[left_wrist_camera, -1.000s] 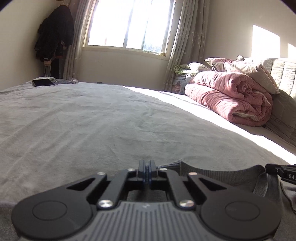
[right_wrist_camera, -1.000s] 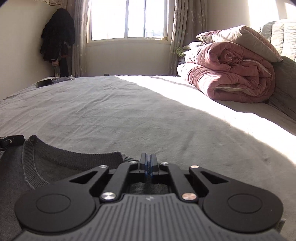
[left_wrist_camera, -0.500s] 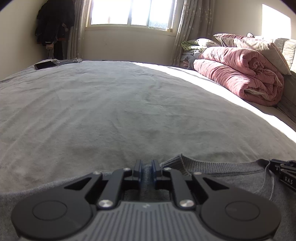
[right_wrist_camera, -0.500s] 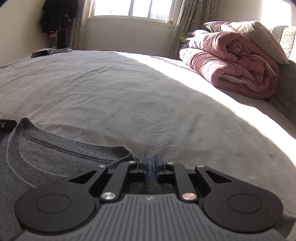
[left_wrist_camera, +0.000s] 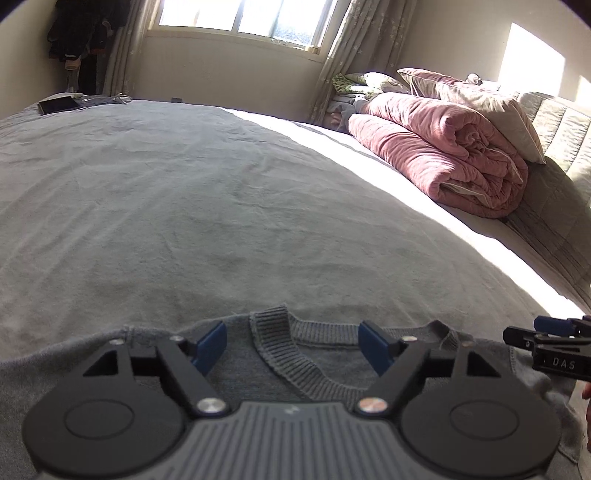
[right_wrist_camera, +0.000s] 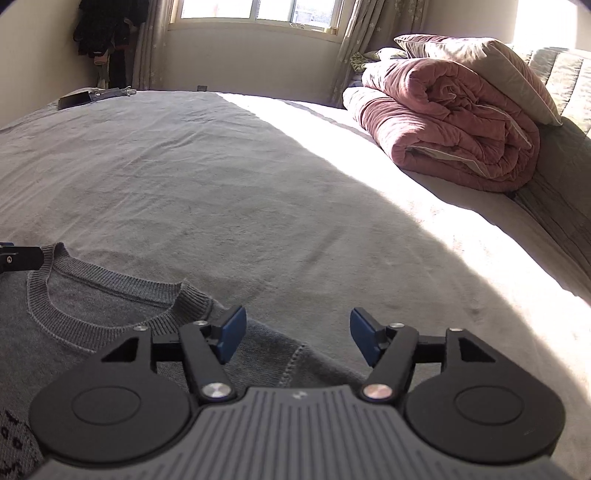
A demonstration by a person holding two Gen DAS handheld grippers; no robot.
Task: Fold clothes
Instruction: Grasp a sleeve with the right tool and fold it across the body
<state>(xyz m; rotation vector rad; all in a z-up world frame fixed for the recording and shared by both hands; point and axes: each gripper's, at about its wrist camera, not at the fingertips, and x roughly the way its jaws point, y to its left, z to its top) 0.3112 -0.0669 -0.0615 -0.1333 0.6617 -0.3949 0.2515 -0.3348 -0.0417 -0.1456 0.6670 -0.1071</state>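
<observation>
Both claws are spread wide here, nothing between their blue pads. The left claw [left_wrist_camera: 291,341] hovers low over the sweater [left_wrist_camera: 325,365], right above the ribbed collar, with the neckline sitting in the gap between its fingers. The sweater, grey knit, lies flat on the bed [left_wrist_camera: 207,206], neck end pointing up toward the window [left_wrist_camera: 243,16]. Over to the right wrist view: the right claw [right_wrist_camera: 295,334] hangs above the sweater's [right_wrist_camera: 110,314] shoulder, its left pad over the knit, its right pad over bare bedsheet [right_wrist_camera: 295,184]. Whether either claw touches the cloth, I can't tell. The tip of the right claw pokes in at the edge of the left view, just beside the sweater's shoulder. Far side of the bed, a rolled pink quilt [right_wrist_camera: 447,122] with a pillow [right_wrist_camera: 480,59] on top, sunlight cutting across the sheet. A phone [left_wrist_camera: 59,105] rests at the far left corner, dark clothes [right_wrist_camera: 103,26] hanging beyond.
</observation>
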